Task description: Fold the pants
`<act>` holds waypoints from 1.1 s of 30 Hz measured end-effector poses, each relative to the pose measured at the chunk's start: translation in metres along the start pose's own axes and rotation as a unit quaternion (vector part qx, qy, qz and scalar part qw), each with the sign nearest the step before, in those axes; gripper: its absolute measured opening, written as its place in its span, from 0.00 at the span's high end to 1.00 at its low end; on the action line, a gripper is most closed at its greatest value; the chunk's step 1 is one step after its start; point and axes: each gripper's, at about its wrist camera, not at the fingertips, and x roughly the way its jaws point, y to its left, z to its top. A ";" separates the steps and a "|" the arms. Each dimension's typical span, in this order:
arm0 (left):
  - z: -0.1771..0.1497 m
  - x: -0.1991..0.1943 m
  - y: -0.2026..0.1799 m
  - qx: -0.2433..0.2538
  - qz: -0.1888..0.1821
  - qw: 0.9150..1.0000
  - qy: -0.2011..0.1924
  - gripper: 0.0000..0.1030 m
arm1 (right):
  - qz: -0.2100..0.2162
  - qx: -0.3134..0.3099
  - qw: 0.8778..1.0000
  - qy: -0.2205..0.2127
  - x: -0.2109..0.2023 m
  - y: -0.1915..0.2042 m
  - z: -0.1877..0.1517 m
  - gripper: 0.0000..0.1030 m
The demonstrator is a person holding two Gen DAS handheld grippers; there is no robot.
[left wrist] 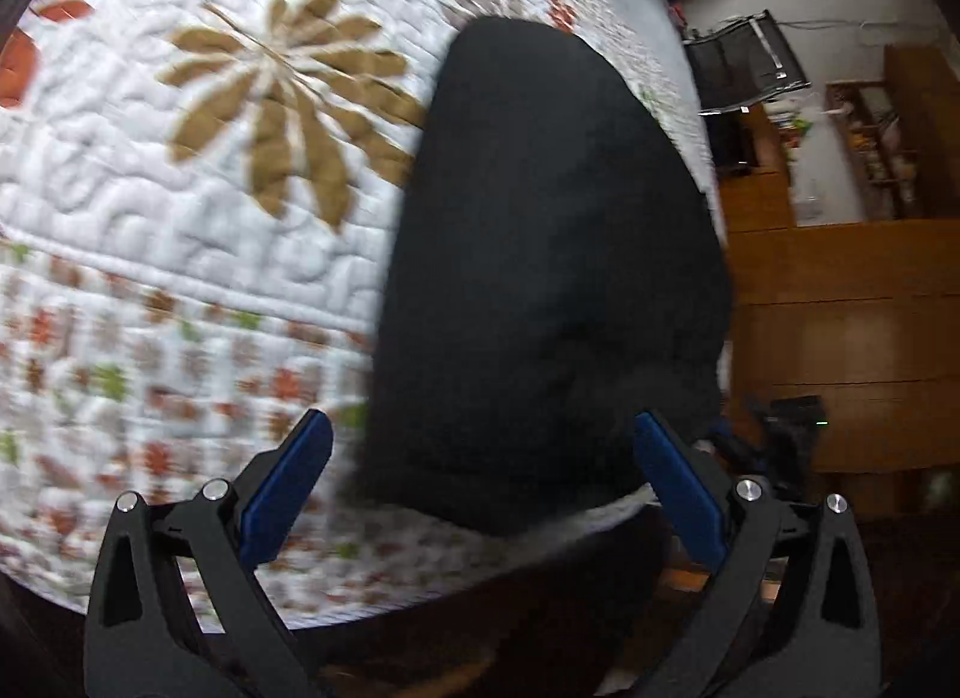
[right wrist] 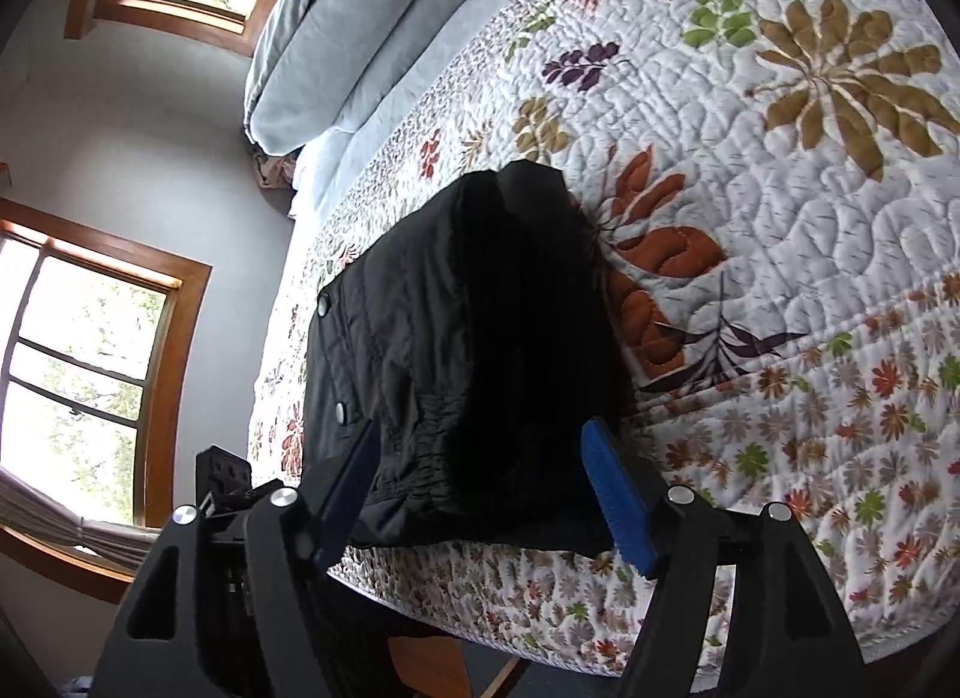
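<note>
pants (right wrist: pixel 468 350) lying folded on quilt (right wrist: pixel 780 218), dead ahead of both jaw sets | left gripper (left wrist: pixel 480 458) released, nothing held | right gripper (right wrist: pixel 480 470) released too | probably kept wide for another fold grab

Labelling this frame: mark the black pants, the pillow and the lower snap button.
black pants (right wrist: pixel 480 338): right wrist view, middle of the folded fabric.
pillow (right wrist: pixel 336 32): right wrist view, its grey face.
lower snap button (right wrist: pixel 342 412): right wrist view, centre.

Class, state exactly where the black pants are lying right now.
The black pants lie in a folded bundle on the flowered quilt near the bed's close edge, straight ahead of both open grippers, with the grey pillows far beyond.
</note>
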 end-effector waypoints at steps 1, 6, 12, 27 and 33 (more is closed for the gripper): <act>0.001 0.003 0.000 0.000 0.001 1.000 0.000 0.03 | 0.001 0.001 1.000 0.002 0.001 -0.003 0.000 0.31; 0.008 0.018 0.004 -0.009 0.011 1.000 0.013 0.03 | 0.003 0.008 1.000 0.014 0.005 -0.012 0.000 0.29; 0.019 0.042 0.010 -0.029 -0.019 0.998 0.045 0.03 | 0.042 0.031 0.999 0.014 0.004 -0.029 0.005 0.14; 0.039 0.072 0.005 -0.027 -0.019 0.996 0.082 0.03 | 0.057 0.011 0.995 0.084 0.049 -0.037 0.009 0.06; 0.043 0.072 -0.012 -0.023 -0.036 0.995 0.088 0.03 | 0.067 -0.014 0.993 0.097 0.058 -0.025 0.006 0.05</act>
